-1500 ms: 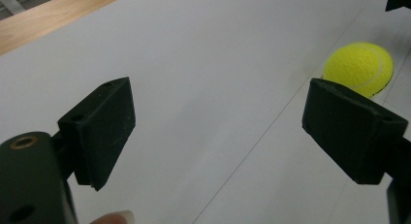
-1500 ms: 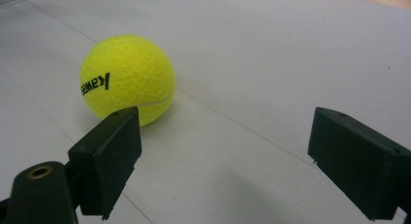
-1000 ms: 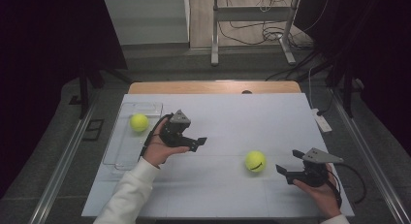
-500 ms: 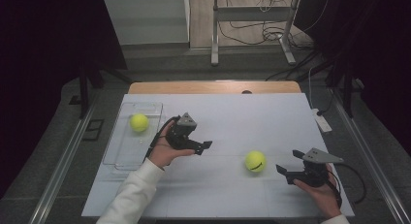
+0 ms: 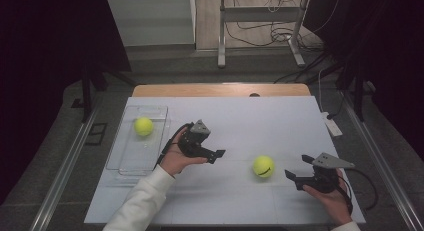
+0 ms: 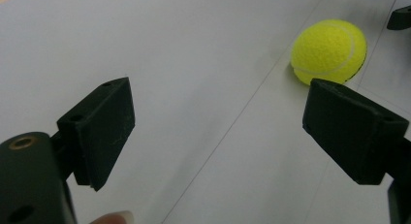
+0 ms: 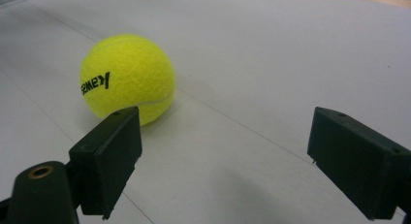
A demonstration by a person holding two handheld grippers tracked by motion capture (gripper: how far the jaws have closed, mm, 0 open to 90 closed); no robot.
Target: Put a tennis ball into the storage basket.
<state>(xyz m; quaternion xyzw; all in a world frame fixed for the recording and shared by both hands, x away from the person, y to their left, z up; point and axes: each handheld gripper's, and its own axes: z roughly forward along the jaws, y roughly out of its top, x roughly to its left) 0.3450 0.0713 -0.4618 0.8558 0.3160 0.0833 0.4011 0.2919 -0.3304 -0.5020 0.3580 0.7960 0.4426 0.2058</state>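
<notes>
A yellow tennis ball (image 5: 263,166) lies on the white table top, between my two grippers. My left gripper (image 5: 215,150) hovers a short way to the ball's left, open, its jaws pointing toward it. In the left gripper view the ball (image 6: 329,50) sits ahead and right of the wide-apart jaws of that gripper (image 6: 220,107), with nothing between them. My right gripper (image 5: 296,166) rests just right of the ball, open and empty. In the right gripper view the ball (image 7: 127,78), with black lettering, lies beyond the left jaw of that gripper (image 7: 228,136).
A second tennis ball (image 5: 143,126) lies in a clear tray (image 5: 125,163) at the table's left side. The table's wooden far edge (image 5: 220,89) shows at the back. A white block (image 5: 332,125) sits by the right edge.
My left gripper has moved to the right, away from the tray and nearer the ball on the table. The right gripper and both balls have stayed put.
</notes>
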